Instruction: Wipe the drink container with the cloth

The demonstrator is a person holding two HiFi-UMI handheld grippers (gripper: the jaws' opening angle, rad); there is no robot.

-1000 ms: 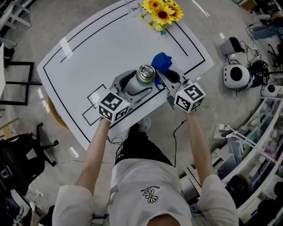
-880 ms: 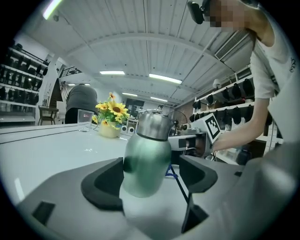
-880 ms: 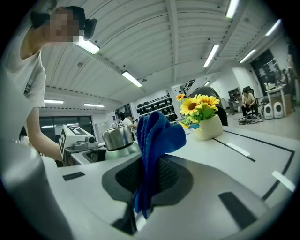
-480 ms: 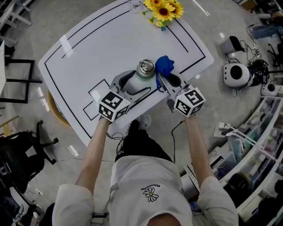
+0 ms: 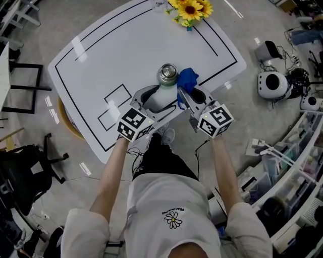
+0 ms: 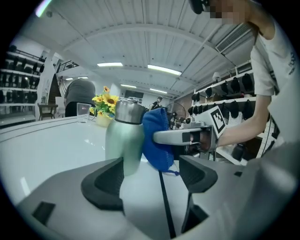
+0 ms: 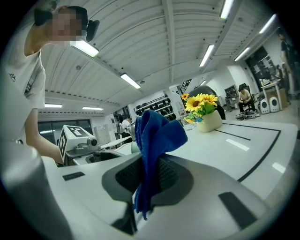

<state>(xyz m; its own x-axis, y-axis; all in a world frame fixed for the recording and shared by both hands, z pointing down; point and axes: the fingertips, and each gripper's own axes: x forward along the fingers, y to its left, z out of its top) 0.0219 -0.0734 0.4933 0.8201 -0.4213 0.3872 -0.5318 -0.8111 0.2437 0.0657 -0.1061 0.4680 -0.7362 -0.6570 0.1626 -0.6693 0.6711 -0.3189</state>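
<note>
Head view gives us one white desk (image 5: 126, 55) with black lines, and on it we count one bottle (image 5: 167, 75), one blue cloth (image 5: 187, 78), one bunch of sunflowers (image 5: 191, 9) at the far edge and one clear glass (image 5: 160, 4) just beside them. We hold two tools, one in each hand, side by side at the near edge of the desk.

On the left tool (image 5: 160, 98) we see the two jaws standing wide apart. The single pale green bottle with its metal cap stands upright on the desk at their tips, close against the left pad. We cannot tell whether it touches that pad, and the right pad is clear of it, so nothing is clamped.

On the right tool (image 5: 192, 93) we see the two jaws closed on the cloth. It is pinched in a bunch between the pads, with a fold standing up above them and a tail hanging below. From the left gripper view we see the cloth pressed against the right side of the bottle, just under the cap.
</note>
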